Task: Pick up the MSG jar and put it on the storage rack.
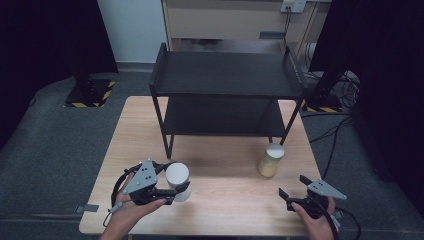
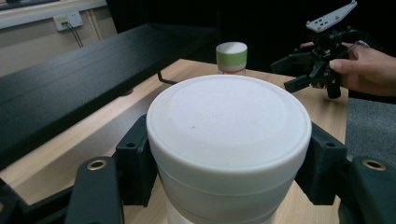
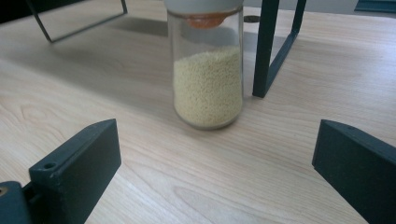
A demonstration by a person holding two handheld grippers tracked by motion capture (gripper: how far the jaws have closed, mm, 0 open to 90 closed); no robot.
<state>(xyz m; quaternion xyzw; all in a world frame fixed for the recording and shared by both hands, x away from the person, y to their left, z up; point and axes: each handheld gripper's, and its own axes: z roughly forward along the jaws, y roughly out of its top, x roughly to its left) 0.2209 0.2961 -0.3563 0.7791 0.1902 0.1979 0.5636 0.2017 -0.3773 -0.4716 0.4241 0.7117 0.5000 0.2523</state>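
A white lidded container stands near the table's front left. My left gripper is shut on it, and the left gripper view shows the container with a jaw pressed against each side. A glass jar of yellow grains with a white lid stands at the right, beside the shelf's front right leg. My right gripper is open just in front of it. In the right gripper view the jar stands a short way ahead of the wide-apart jaws of the right gripper, not between them.
A black two-level shelf takes up the back half of the wooden table; its front right leg stands just right of the jar. Bare wood lies between the two grippers. From the left gripper view, the right gripper and the jar are farther off.
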